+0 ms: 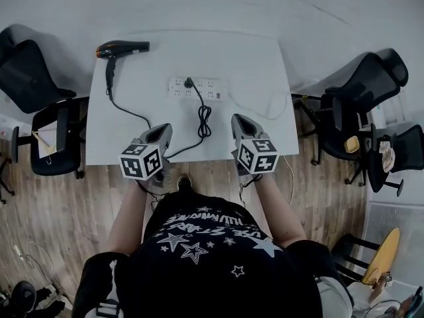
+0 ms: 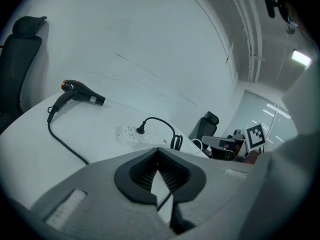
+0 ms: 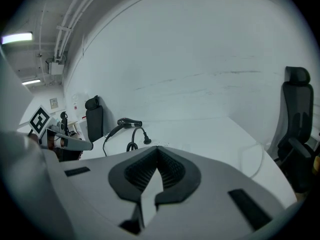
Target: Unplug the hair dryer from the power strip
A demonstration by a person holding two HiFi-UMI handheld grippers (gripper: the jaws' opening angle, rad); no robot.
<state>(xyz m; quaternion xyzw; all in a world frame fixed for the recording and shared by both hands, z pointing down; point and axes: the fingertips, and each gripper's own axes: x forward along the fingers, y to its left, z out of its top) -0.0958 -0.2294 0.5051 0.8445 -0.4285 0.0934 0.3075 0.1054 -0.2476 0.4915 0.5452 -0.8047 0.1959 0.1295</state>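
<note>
Head view: the plug (image 1: pixel 189 82) still sits in the power strip (image 1: pixel 215 90); left gripper (image 1: pixel 164 130) and right gripper (image 1: pixel 238 119), jaws closed and empty, haven't reached it.

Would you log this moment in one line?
plug in power strip; hair dryer untouched; left gripper shut; right gripper shut

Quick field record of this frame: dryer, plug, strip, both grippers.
hair dryer: lying at far left of table
power strip: white, mid-table
plug: black, seated in power strip
cord: partly bundled, near the strip
left gripper: shut, empty, at near table edge
right gripper: shut, empty, at near table edge
unplugging: not yet done
</note>
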